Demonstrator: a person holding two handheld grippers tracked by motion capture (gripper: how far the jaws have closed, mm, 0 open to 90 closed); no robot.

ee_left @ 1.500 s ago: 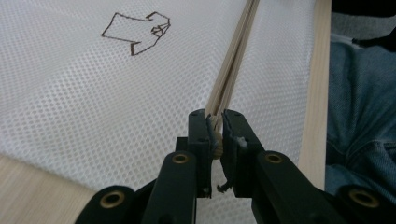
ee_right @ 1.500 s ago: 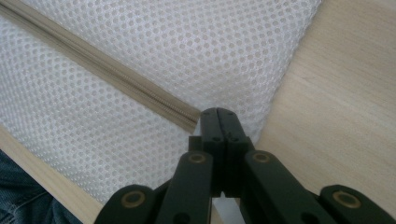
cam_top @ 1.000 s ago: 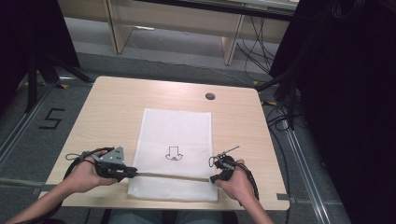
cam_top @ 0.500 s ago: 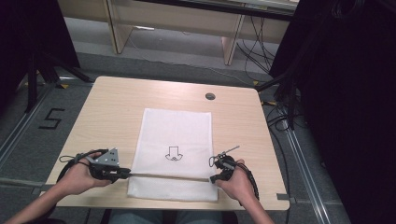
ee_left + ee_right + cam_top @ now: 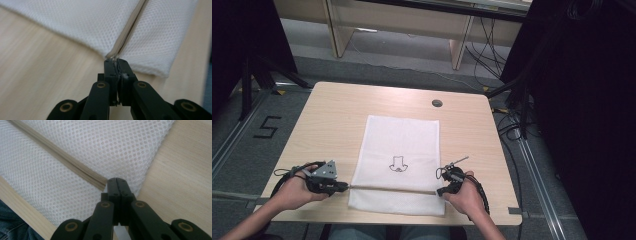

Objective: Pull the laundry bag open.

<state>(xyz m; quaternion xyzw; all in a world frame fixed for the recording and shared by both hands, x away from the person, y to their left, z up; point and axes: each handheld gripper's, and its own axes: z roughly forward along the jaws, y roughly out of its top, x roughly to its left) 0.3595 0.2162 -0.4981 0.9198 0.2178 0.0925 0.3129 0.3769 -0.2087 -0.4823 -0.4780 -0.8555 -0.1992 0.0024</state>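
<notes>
Flat on a pale wood-grain table (image 5: 332, 120): a white mesh cloth bag (image 5: 404, 145), rectangular, its weave a fine honeycomb of tiny holes, long side running away from the person. Near the bag's middle, a small black line drawing (image 5: 399, 165). Across the bag close to its near edge, a straight beige zipper (image 5: 392, 188), running from one side edge to the other.

At the bag's left edge, the left gripper (image 5: 116, 63), black jaws pressed together on the zipper's end, a thin sliver of tape pinched between the tips. Seen from above at that same edge (image 5: 343, 186), held in the left hand (image 5: 297, 187), a grey three-cornered plate on top and a black cable looping off away from the bag.

At the bag's right edge, the right gripper (image 5: 117, 182), jaws likewise clamped, tips meeting right where the zipper ends at the mesh; from above (image 5: 441, 190), gripped by the right hand (image 5: 464, 195).

Beyond the bag's far right corner, a small dark round grommet (image 5: 437, 103) set in the tabletop.
</notes>
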